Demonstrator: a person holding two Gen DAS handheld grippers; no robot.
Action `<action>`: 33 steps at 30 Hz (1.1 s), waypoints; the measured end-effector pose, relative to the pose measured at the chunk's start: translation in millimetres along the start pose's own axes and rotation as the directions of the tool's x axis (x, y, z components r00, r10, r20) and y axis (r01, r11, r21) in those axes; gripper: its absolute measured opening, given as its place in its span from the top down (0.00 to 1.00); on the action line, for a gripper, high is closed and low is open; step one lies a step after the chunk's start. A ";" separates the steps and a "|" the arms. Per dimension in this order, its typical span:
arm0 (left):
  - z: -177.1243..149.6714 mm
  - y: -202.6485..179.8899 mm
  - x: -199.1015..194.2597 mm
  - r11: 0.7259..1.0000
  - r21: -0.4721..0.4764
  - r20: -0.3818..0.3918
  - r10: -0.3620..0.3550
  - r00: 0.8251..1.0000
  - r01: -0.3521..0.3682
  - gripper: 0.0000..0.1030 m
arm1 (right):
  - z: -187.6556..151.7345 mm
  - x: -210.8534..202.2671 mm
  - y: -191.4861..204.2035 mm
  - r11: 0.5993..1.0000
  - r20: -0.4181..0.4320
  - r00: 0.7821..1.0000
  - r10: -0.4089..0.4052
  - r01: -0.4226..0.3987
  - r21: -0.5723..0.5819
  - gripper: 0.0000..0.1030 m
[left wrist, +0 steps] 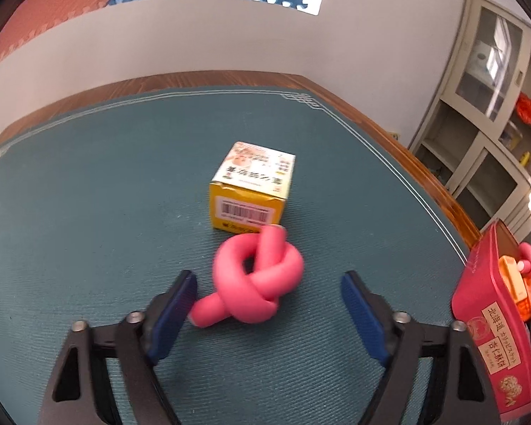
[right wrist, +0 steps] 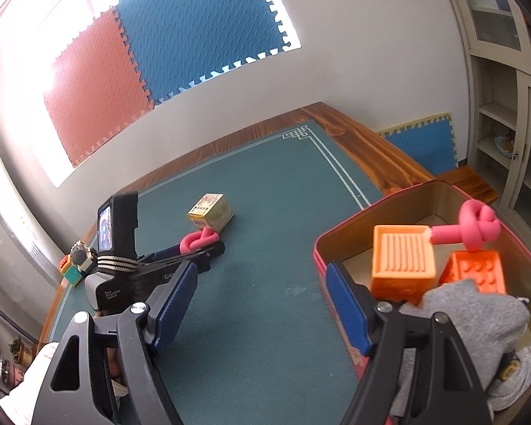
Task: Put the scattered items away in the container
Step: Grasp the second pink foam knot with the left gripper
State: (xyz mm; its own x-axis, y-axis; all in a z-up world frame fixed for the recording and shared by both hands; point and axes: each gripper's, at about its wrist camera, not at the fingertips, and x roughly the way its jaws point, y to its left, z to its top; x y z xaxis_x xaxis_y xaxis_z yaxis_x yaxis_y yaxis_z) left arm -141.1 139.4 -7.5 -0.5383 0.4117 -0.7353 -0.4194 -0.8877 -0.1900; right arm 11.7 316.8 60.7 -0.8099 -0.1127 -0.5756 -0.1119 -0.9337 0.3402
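A pink knotted foam toy [left wrist: 256,279] lies on the green mat between the open fingers of my left gripper [left wrist: 269,288]; its tail end is close to the left pad [left wrist: 175,313]. A yellow carton [left wrist: 253,191] stands just behind the knot. The red box [left wrist: 492,336] is at the right edge. In the right wrist view my right gripper [right wrist: 262,297] is open and empty at the red box's [right wrist: 347,228] near left wall. The box holds two orange blocks [right wrist: 403,260], a second pink knot [right wrist: 476,228] and grey cloth [right wrist: 478,322]. The left gripper [right wrist: 209,244], knot [right wrist: 198,239] and carton [right wrist: 210,214] show there too.
The green mat [left wrist: 88,212] covers a wooden table with edges at the back and right [left wrist: 424,170]. Small colourful blocks [right wrist: 72,269] sit at the table's left edge. Cabinets [left wrist: 485,124] stand to the right, beyond the table.
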 end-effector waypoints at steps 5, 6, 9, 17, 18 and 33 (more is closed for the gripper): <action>-2.4 8.7 -4.6 0.999 -0.031 0.017 -0.007 1.000 0.008 0.42 | -2.6 10.9 13.7 0.999 -0.015 1.000 -0.011 0.011 -0.031 0.24; -3.1 9.4 -7.4 1.000 -0.028 0.026 -0.001 1.000 0.002 0.43 | -3.2 12.9 15.8 0.999 -0.017 1.000 -0.015 0.014 -0.035 0.24; -4.4 11.6 -14.8 1.000 -0.018 0.052 0.015 0.999 -0.014 0.45 | -4.5 18.9 20.3 0.999 -0.031 0.999 -0.024 0.022 -0.039 0.24; -10.4 37.3 -46.3 0.999 -0.027 0.080 0.023 0.997 -0.021 0.62 | 1.2 54.4 49.6 0.998 -0.081 0.997 -0.013 0.008 -0.060 0.24; -11.5 41.1 -49.6 0.999 -0.029 0.083 0.023 0.996 -0.021 0.62 | 1.9 62.7 54.3 0.998 -0.092 0.996 -0.014 0.008 -0.061 0.24; -17.1 68.1 -61.2 0.998 -0.041 0.126 -0.046 0.991 0.052 0.04 | 17.5 120.6 80.0 0.999 -0.107 0.994 -0.032 0.034 0.015 0.24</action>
State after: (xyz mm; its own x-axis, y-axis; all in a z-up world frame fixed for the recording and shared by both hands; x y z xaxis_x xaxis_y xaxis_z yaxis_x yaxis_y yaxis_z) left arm -124.2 50.3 13.5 -0.6066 0.4748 -0.6377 -0.4162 -0.8730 -0.2542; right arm -105.0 234.5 31.5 -0.7395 -0.1182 -0.6627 -0.1478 -0.9319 0.3311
